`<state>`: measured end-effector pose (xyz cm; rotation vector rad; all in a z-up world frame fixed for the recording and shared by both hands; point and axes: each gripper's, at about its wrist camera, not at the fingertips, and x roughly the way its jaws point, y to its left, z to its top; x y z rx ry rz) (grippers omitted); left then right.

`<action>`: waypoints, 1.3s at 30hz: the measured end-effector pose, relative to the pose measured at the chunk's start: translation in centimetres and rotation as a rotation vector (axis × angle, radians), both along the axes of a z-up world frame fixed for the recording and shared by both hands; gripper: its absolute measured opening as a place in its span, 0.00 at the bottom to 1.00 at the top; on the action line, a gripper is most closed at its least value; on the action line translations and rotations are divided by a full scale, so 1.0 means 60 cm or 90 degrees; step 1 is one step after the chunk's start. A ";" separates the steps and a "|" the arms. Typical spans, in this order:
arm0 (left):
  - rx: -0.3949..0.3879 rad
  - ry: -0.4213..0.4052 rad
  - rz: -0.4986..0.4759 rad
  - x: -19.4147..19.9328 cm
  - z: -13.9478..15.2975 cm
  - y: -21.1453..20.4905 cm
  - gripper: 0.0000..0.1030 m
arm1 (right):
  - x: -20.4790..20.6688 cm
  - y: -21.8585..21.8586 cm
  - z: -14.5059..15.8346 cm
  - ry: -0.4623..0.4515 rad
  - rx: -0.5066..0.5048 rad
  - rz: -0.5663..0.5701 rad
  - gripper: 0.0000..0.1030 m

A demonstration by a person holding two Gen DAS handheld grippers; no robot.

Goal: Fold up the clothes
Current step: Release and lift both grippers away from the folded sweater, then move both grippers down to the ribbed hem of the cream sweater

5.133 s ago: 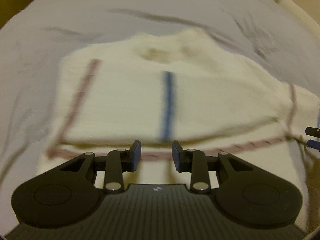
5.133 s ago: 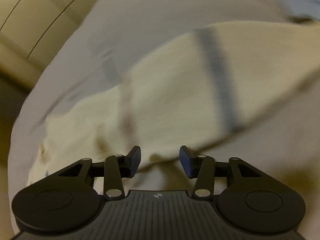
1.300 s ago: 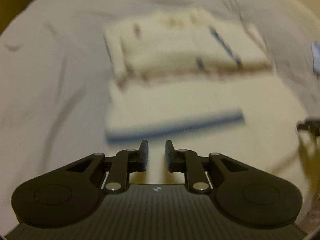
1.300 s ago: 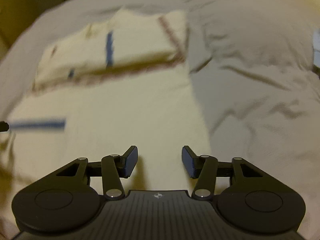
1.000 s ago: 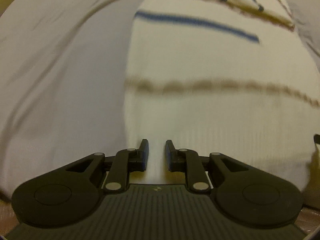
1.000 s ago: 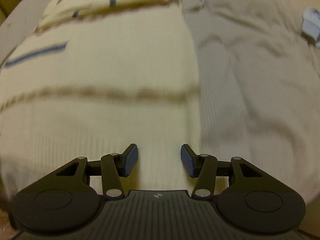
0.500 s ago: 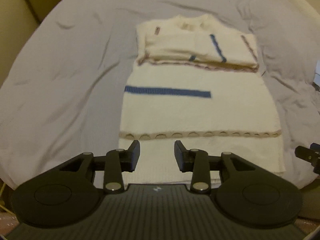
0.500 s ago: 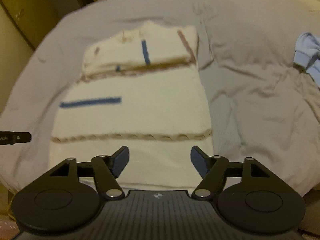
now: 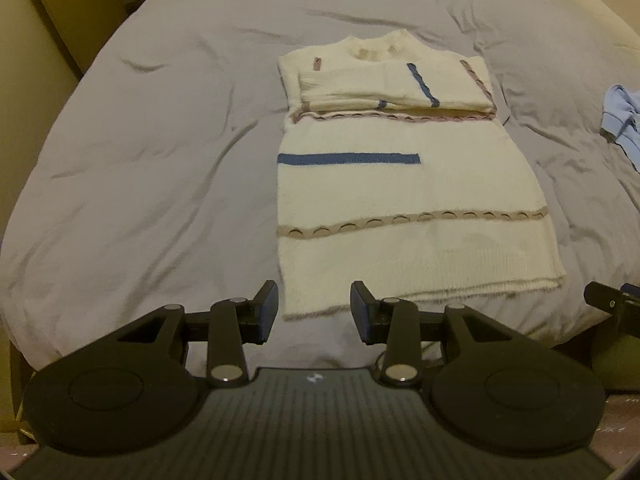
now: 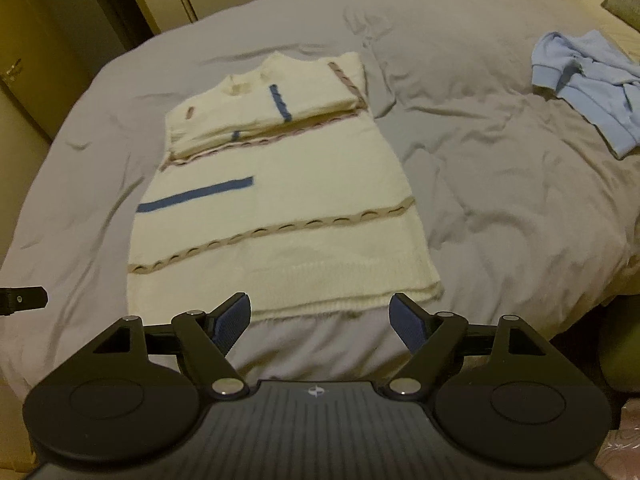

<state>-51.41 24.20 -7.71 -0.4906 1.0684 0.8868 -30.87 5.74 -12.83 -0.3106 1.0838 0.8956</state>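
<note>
A cream knit sweater [image 9: 404, 188] with blue and tan stripes lies flat on the grey bed, sleeves folded in across the chest. It also shows in the right wrist view [image 10: 276, 208]. My left gripper [image 9: 314, 312] is open and empty, just short of the hem's near left corner. My right gripper [image 10: 320, 322] is open wide and empty, just short of the hem's near right part. The right gripper's tip shows at the right edge of the left wrist view [image 9: 608, 300].
The grey bedsheet [image 9: 140, 160] is wrinkled around the sweater. A light blue garment [image 10: 588, 80] lies crumpled at the far right of the bed. Wardrobe doors [image 10: 52, 40] stand beyond the bed's left side. The bed's near edge is just under the grippers.
Both grippers pulled back from close over the sweater to the near hem. Both jaws opened wider, the right one most. The sleeves are now folded in; earlier the sweater was spread out.
</note>
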 end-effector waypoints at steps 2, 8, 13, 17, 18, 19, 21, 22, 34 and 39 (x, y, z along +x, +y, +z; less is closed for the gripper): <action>0.009 -0.005 -0.004 -0.015 0.008 -0.010 0.36 | -0.014 -0.008 0.005 -0.005 0.008 -0.001 0.77; 0.023 -0.012 -0.019 -0.037 0.015 -0.033 0.39 | -0.043 -0.035 0.023 -0.024 0.026 -0.013 0.80; 0.029 -0.018 -0.031 -0.044 0.017 -0.043 0.39 | -0.045 -0.057 0.028 -0.034 0.028 -0.034 0.81; 0.031 -0.024 -0.033 -0.050 0.019 -0.043 0.39 | -0.045 -0.070 0.032 -0.037 0.027 -0.045 0.81; 0.032 -0.026 -0.033 -0.052 0.019 -0.042 0.39 | -0.045 -0.072 0.032 -0.038 0.027 -0.047 0.81; 0.031 -0.028 -0.031 -0.053 0.019 -0.041 0.39 | -0.044 -0.074 0.033 -0.038 0.027 -0.048 0.81; 0.027 -0.030 -0.026 -0.054 0.010 -0.035 0.40 | -0.041 -0.073 0.033 -0.040 0.028 -0.048 0.81; 0.024 -0.032 -0.023 -0.054 0.005 -0.033 0.40 | -0.039 -0.072 0.032 -0.040 0.027 -0.048 0.81; -0.112 -0.083 0.048 -0.050 -0.159 0.077 0.40 | 0.075 -0.028 -0.082 0.039 -0.026 -0.050 0.82; -0.184 -0.100 0.128 -0.038 -0.240 0.145 0.40 | 0.162 0.003 -0.159 0.115 -0.084 -0.065 0.81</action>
